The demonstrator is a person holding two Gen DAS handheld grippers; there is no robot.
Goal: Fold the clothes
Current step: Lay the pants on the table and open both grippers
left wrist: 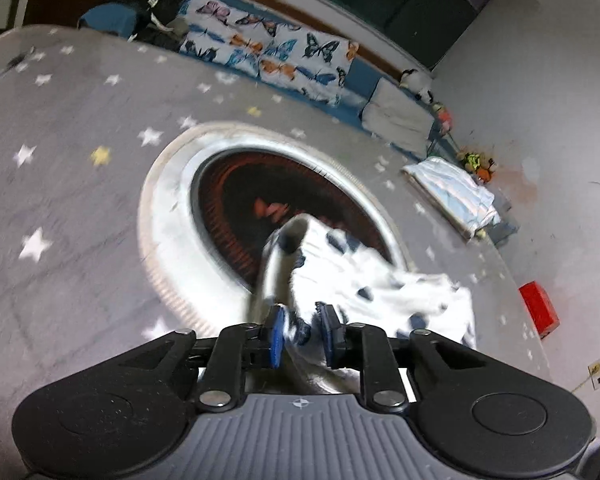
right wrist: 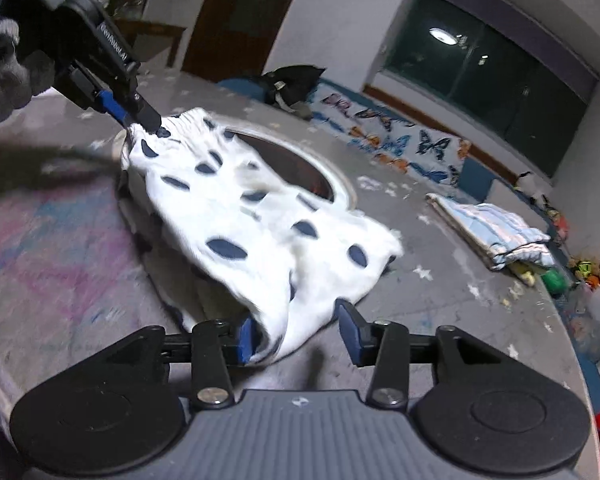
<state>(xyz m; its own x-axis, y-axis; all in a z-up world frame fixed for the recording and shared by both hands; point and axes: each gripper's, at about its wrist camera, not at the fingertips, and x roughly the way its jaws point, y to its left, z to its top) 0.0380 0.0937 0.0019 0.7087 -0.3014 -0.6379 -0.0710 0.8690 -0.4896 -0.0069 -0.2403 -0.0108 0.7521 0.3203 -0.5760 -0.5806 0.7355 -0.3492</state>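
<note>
Right claw [right wrist: 296,332] is sitting wide open, one pad touching the near hem of the spotted garment [right wrist: 260,216], nothing pinched. Left claw [right wrist: 140,118] is clamping the far ribbed edge, jaws nearly closed on cloth [left wrist: 300,330]. Garment is draping over the round heater [right wrist: 300,164] on the star-print table [right wrist: 440,292]. Judging we're mid-spread, pre-fold. Next: I'm closing right on the near hem, then pulling flat. A folded blanket [right wrist: 496,232] is lying farther off.

Grey star-print tabletop [right wrist: 440,248], round recessed heater [left wrist: 260,204] with red glow (blurred), folded striped cloth [right wrist: 496,236] near far edge, butterfly-print bedding [left wrist: 268,56] beyond, red box [left wrist: 538,308], dark window [right wrist: 488,64]
</note>
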